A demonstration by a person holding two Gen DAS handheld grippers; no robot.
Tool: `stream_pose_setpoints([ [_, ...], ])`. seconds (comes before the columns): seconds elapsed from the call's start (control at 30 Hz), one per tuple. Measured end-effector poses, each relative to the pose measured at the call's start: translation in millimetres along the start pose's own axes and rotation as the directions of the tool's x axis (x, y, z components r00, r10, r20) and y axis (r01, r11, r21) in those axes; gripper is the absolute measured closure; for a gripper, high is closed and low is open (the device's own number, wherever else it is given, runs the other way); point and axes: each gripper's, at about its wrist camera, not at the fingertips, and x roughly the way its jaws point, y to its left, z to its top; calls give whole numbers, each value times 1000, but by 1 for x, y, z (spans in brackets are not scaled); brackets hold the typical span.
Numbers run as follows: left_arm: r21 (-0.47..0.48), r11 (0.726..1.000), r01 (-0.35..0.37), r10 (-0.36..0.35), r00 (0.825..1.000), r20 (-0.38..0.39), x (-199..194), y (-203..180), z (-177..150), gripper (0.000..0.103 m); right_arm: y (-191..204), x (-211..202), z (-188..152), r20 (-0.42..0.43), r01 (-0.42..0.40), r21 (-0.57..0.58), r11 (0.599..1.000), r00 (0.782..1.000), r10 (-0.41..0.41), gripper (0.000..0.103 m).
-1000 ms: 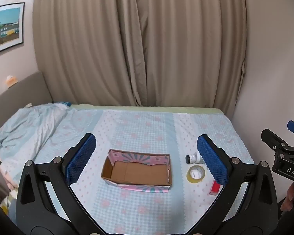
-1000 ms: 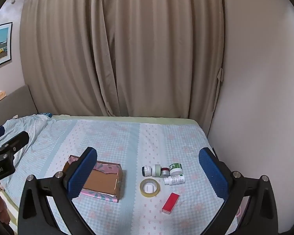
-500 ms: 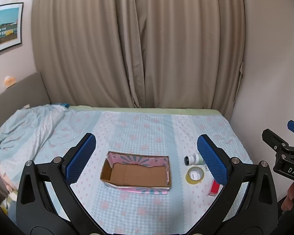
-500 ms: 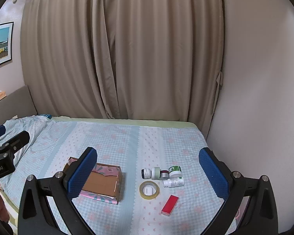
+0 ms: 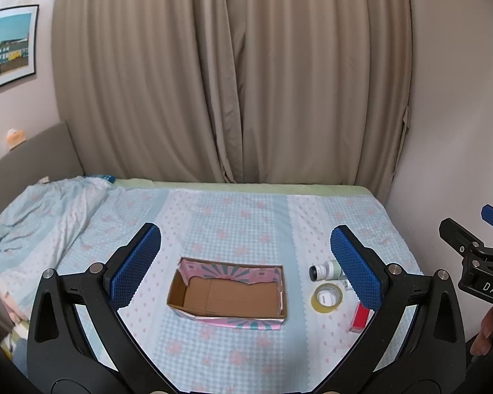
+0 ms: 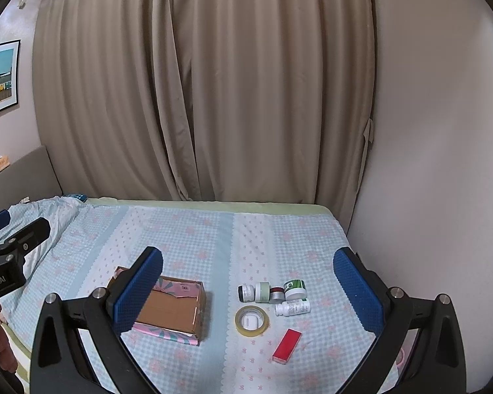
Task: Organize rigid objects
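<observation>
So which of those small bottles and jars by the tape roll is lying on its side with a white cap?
The white pill bottle, nearest the red box. It lies flat, cap pointing left; the other containers cluster just behind it.

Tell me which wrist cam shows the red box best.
Right wrist: the red box lies fully visible on the bedsheet. In the left wrist view only its lower part shows, behind that gripper's right finger.
</observation>
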Motion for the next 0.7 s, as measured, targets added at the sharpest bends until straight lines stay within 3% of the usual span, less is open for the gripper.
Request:
stream_pose_setpoints([
  [0.7, -2, 1000, 3, -3, 1000, -5, 4, 7, 0, 1, 4, 0, -5, 3, 9, -5, 1000, 1000, -9, 0],
])
